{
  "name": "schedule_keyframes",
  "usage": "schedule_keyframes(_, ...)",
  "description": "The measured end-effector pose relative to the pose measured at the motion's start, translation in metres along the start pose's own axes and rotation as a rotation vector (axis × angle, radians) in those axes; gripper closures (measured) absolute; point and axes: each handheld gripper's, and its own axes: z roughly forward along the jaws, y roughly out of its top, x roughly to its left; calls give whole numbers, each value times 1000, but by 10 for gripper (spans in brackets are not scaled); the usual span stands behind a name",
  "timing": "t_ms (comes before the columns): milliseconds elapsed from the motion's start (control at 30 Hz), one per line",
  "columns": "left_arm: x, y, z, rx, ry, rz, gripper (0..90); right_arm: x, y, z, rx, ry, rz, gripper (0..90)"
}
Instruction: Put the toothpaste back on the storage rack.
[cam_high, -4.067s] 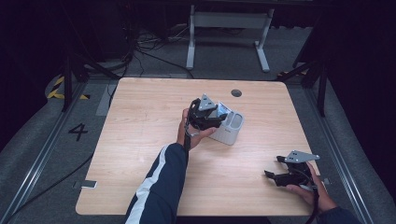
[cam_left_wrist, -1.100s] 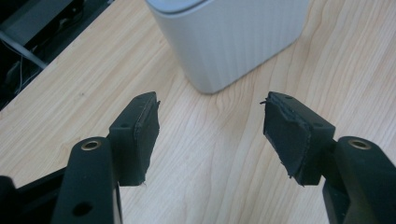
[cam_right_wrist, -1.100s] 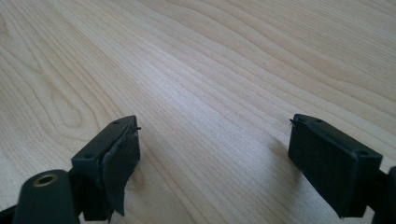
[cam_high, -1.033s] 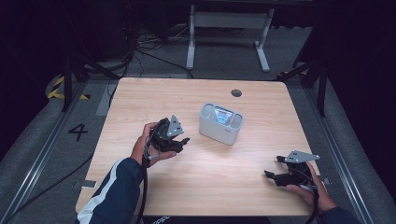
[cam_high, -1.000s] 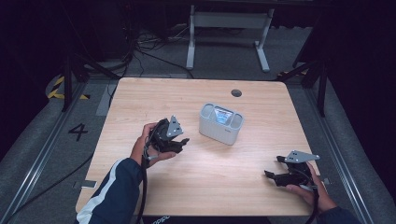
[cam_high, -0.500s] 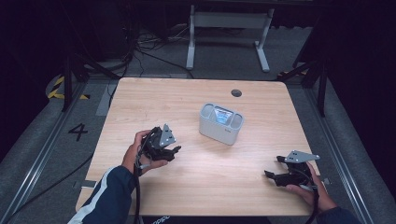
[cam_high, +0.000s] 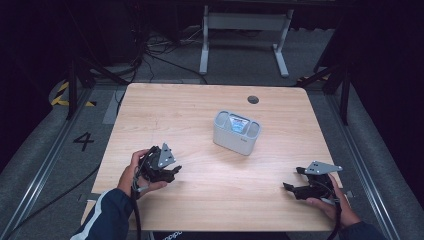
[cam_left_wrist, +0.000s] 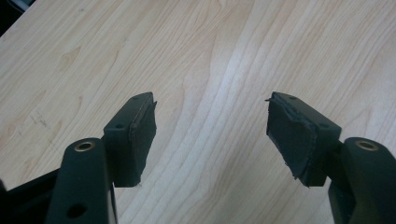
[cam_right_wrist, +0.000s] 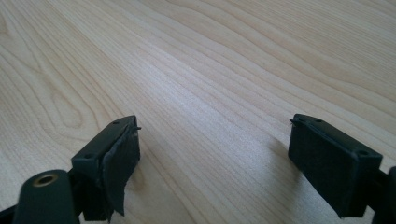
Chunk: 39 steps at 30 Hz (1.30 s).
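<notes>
The placing looks done to me: the small grey box-shaped device (cam_high: 236, 132) with a bluish panel on top stands upright on the table (cam_high: 165, 107) a little past its middle, at about one o'clock from my left gripper (cam_high: 161, 167) and eleven o'clock from my right gripper (cam_high: 309, 182). Neither touches it. My left jaws stand about half open with bare wood between them; my right jaws gape wider, also empty (one pad is frayed at its edge). What is left, I judge, is only to settle both hands. Four seconds ago my left gripper was at the device; since then it has drawn back toward seven o'clock, while the right has kept its place.
</notes>
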Motion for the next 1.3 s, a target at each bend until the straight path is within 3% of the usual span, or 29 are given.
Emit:
schedule_keyframes(367, 1, -29, -10, 9, 29, -30, 314, 0, 0, 0, 0, 0, 0, 168)
schedule_keyframes(733, 3, -59, -19, 19, 43, -100, 273, 0, 0, 0, 0, -1, 1, 168)
schedule_keyframes(1300, 14, -114, -36, -19, 25, -297, 239, 0, 0, 0, 0, -1, 1, 168)
